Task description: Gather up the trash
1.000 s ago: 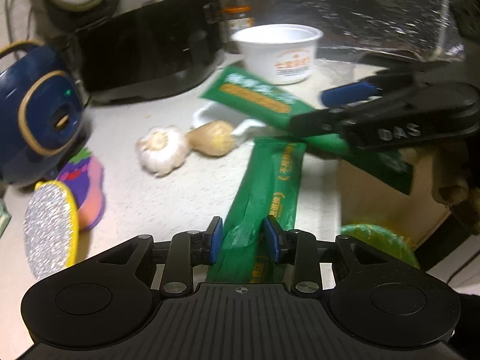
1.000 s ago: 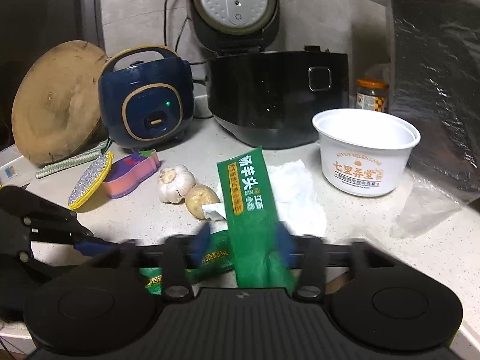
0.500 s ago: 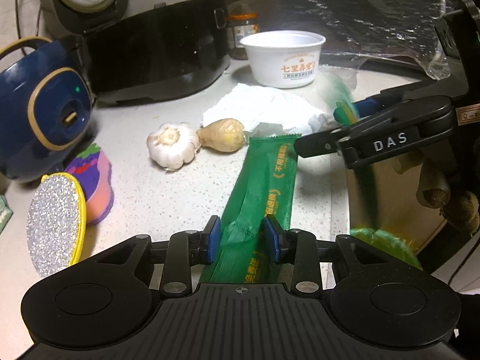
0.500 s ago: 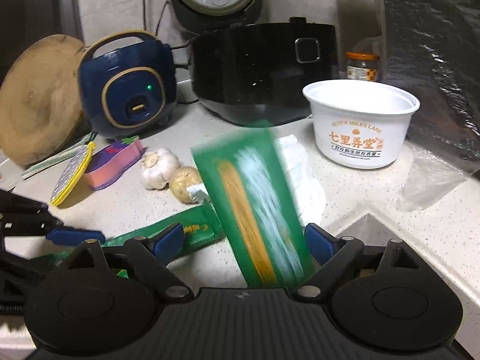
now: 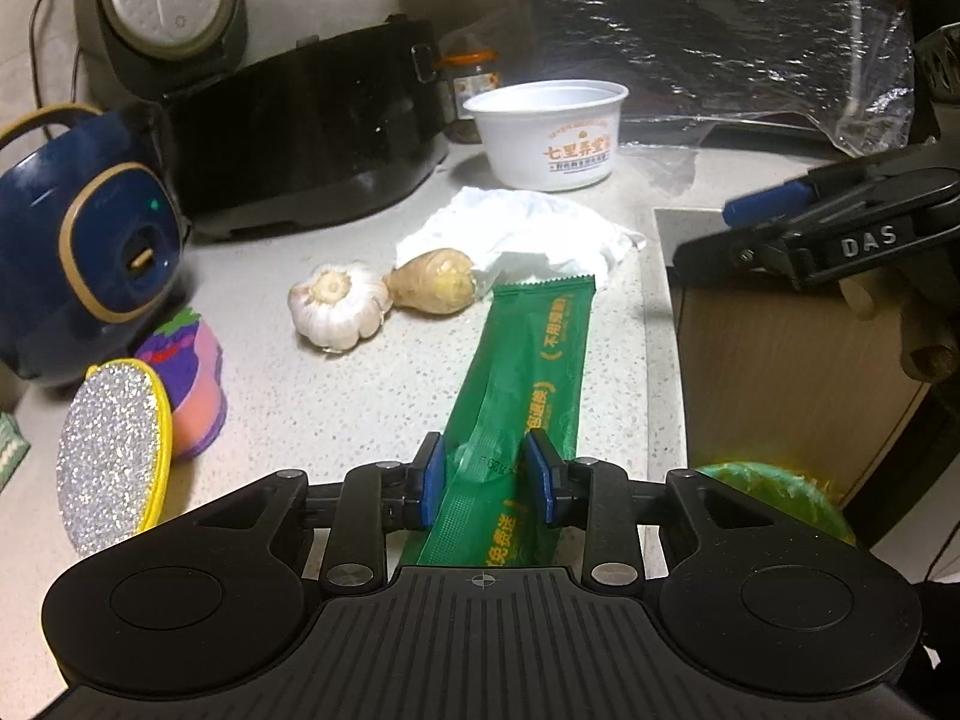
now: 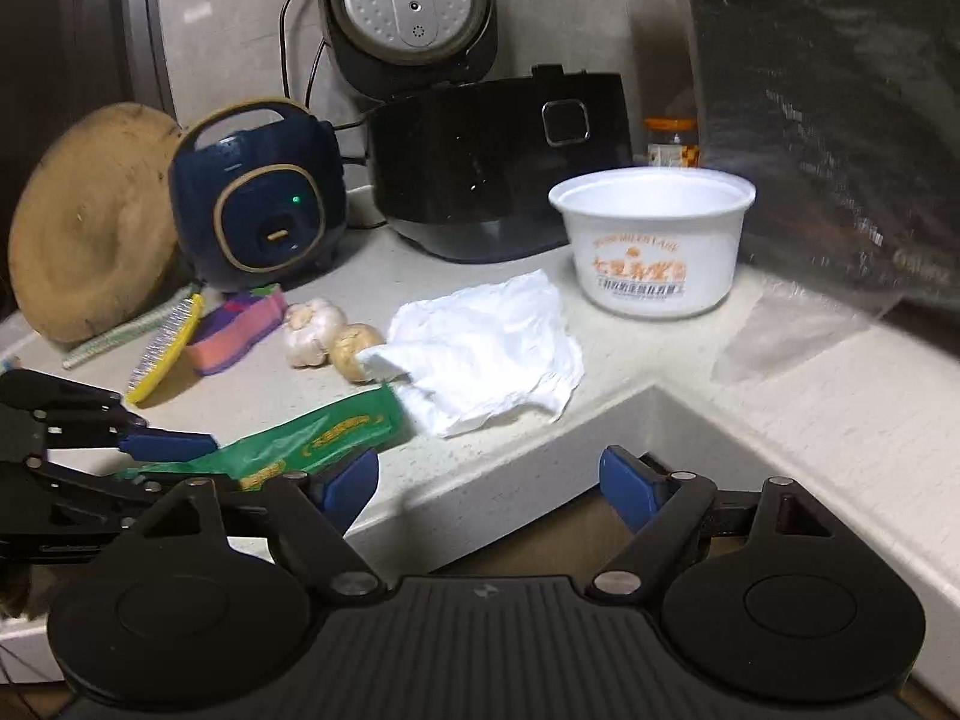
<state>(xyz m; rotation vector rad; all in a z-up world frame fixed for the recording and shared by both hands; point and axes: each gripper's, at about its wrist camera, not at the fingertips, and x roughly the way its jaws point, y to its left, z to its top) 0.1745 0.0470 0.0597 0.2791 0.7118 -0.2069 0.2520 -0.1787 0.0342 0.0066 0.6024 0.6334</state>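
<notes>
Two grippers are in view. Risk: the green wrapper [image 5: 528,360] is long and limp, and its far end lies on the counter [image 5: 300,396] against the ginger [image 5: 435,285] and the crumpled tissue [image 5: 522,234]; a quick lift could drag either along, or the slick film could slip free. The left gripper [image 5: 486,477] has its blue pads narrowed onto the wrapper's near end, pinching it. The right gripper [image 6: 489,483] stands wide apart and holds nothing, past the counter edge, near the tissue.
</notes>
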